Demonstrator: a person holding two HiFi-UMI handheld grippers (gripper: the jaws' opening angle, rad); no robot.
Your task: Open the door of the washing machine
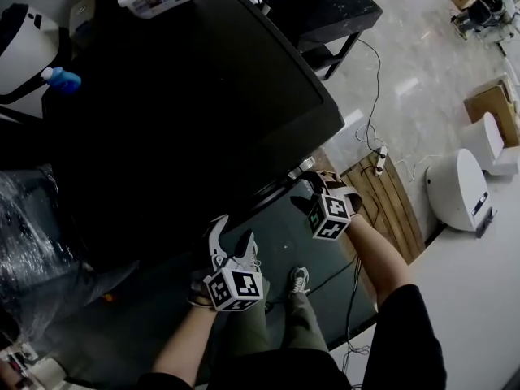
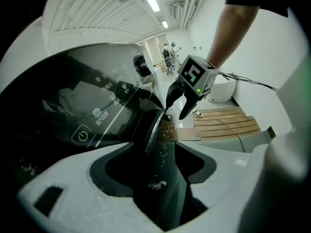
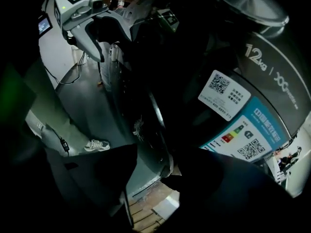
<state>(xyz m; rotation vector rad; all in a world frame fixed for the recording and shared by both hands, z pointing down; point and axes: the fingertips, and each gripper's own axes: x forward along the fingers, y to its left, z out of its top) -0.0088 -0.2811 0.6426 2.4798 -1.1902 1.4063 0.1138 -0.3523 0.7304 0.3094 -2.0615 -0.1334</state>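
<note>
Door point(image 1: 280, 226): dark glass front of the black washing machine point(image 1: 187, 96), centre of frame; looks ajar.
L gripper point(image 1: 231, 234): lower centre; white fingers point(image 2: 58, 188) spread wide, door edge betw. them, not pinched.
R gripper point(image 1: 313, 184): right of centre; dark fingers point(image 3: 97, 178) apart, astride door rim.
Handling: prob. heavy, stiff, hinged; glass slick, so grip the rim edge.
</note>
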